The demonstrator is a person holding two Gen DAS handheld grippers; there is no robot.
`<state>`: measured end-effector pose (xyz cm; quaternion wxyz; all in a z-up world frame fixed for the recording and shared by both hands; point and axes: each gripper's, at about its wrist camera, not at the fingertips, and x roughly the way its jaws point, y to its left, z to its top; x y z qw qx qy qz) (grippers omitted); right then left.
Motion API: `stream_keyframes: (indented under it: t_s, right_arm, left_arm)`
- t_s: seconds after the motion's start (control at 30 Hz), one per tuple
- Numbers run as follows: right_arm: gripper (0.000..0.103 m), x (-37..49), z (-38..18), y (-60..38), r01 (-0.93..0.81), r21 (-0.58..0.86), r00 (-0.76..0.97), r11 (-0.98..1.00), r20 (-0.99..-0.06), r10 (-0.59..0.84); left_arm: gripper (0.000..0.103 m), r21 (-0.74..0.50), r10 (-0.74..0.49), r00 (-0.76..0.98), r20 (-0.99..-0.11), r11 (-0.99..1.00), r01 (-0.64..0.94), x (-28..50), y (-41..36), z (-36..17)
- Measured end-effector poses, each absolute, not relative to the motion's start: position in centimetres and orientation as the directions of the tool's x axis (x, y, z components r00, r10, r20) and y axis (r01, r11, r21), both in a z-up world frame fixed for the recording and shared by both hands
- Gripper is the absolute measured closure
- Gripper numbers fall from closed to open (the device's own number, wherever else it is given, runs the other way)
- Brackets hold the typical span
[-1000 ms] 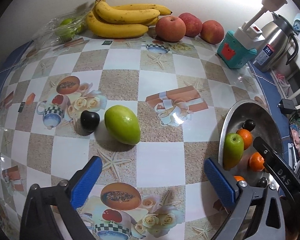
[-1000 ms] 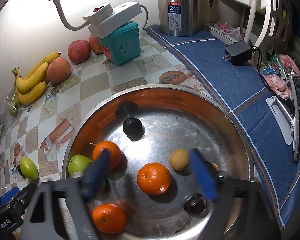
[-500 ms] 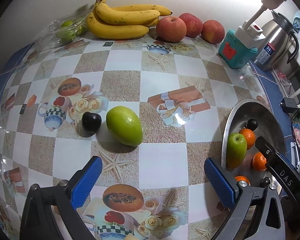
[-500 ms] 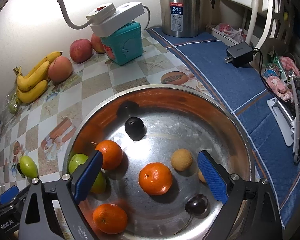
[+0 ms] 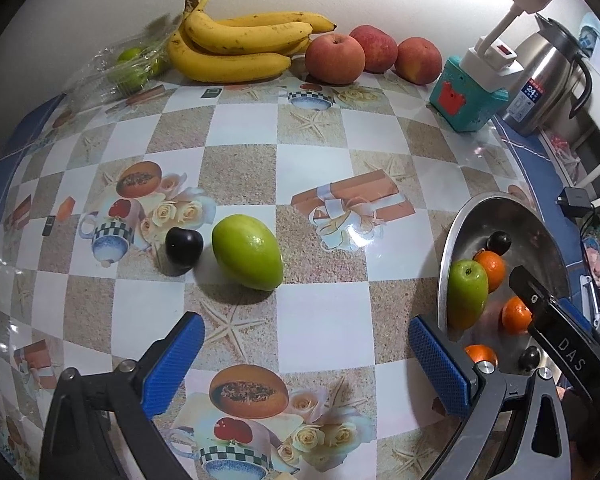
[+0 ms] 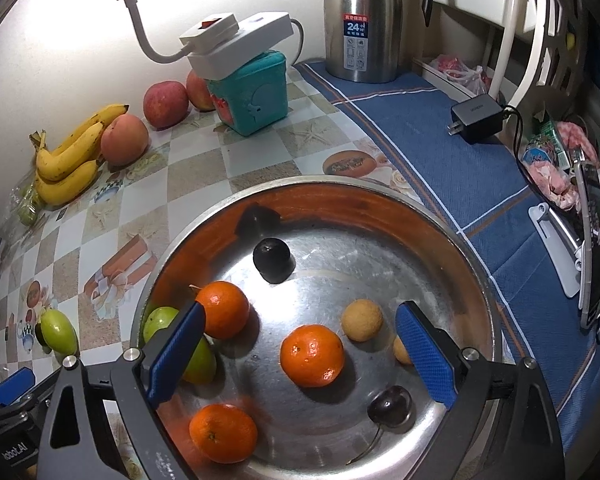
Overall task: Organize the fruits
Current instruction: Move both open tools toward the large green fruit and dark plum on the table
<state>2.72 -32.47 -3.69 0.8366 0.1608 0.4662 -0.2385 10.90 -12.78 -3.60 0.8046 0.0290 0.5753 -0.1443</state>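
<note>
A green fruit [image 5: 247, 258] and a dark plum [image 5: 184, 245] lie side by side on the patterned tablecloth. My left gripper [image 5: 306, 344] is open and empty, just short of them. The steel bowl [image 6: 380, 192] holds three oranges [image 6: 312, 355], a green fruit [image 6: 198, 360], a dark plum [image 6: 272, 260], a cherry [image 6: 390, 404] and two small tan fruits [image 6: 362, 319]. Above the bowl's near side, my right gripper [image 6: 300, 332] is open and holds nothing. The bowl [image 5: 444, 264] is also in the left wrist view, at the right.
Bananas [image 5: 236, 46], three apples [image 5: 334, 58] and bagged green fruit [image 5: 130, 68] line the back wall. A teal box [image 5: 466, 98] with a power strip and a steel kettle [image 6: 362, 20] stand at the back right. A charger [image 6: 478, 114] lies on the blue cloth.
My right gripper's fingers have spread a little wider over the bowl. The left gripper has barely shifted, and the fruit has stayed in place.
</note>
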Motion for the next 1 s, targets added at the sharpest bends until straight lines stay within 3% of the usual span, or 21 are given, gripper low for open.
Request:
stream_keyframes:
  t_s: [0.43, 1.0]
  right_arm:
    - [0.007, 3.1, -3.0, -30.1, 0.495, 0.038, 0.469, 0.868, -0.853, -0.230]
    - [0.007, 3.9, -2.7, -25.3, 0.390, 0.079, 0.494, 0.918, -0.859, -0.135]
  left_arm:
    - [0.000, -0.122, -0.182, 0.288, -0.940, 0.969, 0.213, 11.7, -10.3, -2.9]
    - [0.000, -0.055, -0.074, 0.324, -0.943, 0.996, 0.066, 14.2, -2.2, -2.3]
